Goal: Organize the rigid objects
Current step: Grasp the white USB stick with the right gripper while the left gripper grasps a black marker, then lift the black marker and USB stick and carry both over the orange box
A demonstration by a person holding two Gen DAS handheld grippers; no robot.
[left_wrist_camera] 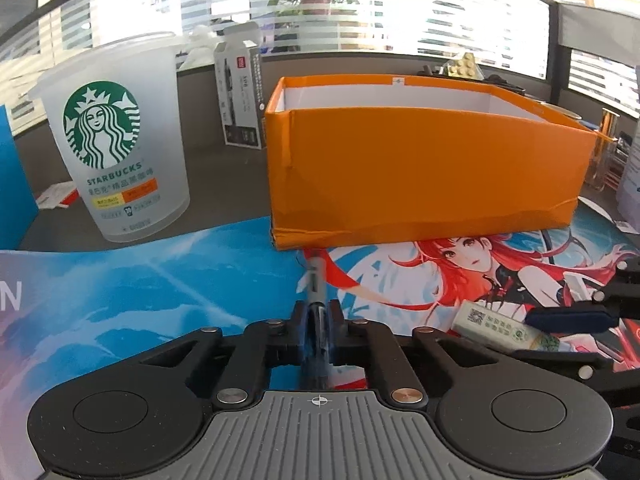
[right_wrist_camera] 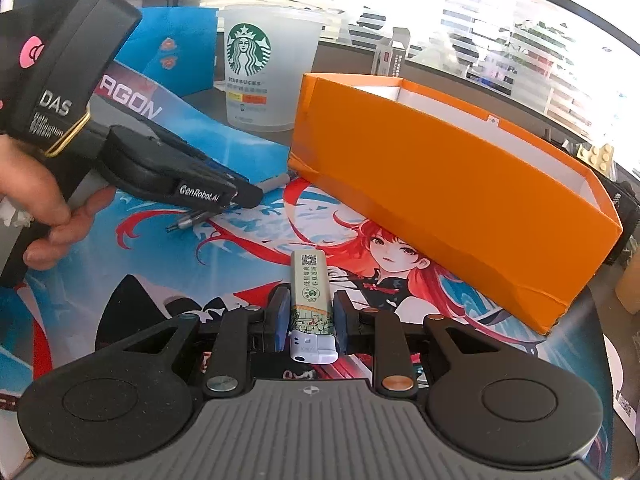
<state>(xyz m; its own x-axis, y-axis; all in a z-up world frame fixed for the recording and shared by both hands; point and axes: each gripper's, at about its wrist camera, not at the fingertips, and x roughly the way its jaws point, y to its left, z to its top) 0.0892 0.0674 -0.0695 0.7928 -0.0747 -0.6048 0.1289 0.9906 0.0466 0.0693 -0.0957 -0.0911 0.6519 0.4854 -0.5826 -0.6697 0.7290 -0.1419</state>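
Note:
My left gripper (left_wrist_camera: 317, 322) is shut on a grey pen (left_wrist_camera: 314, 280) that lies on the anime desk mat (left_wrist_camera: 160, 280) and points toward the orange box (left_wrist_camera: 420, 168). In the right wrist view the left gripper (right_wrist_camera: 240, 196) shows with the pen (right_wrist_camera: 188, 220) sticking out both sides. My right gripper (right_wrist_camera: 309, 320) is shut on a white and green lighter (right_wrist_camera: 309, 280), low over the mat (right_wrist_camera: 160, 248), in front of the open orange box (right_wrist_camera: 460, 184). The lighter also shows in the left wrist view (left_wrist_camera: 504, 328).
A frosted Starbucks cup (left_wrist_camera: 116, 136) stands left of the box, also in the right wrist view (right_wrist_camera: 260, 68). A pen carton (left_wrist_camera: 240, 96) stands behind. A blue bag (right_wrist_camera: 172, 52) is far left. Clear containers (left_wrist_camera: 608, 152) sit right of the box.

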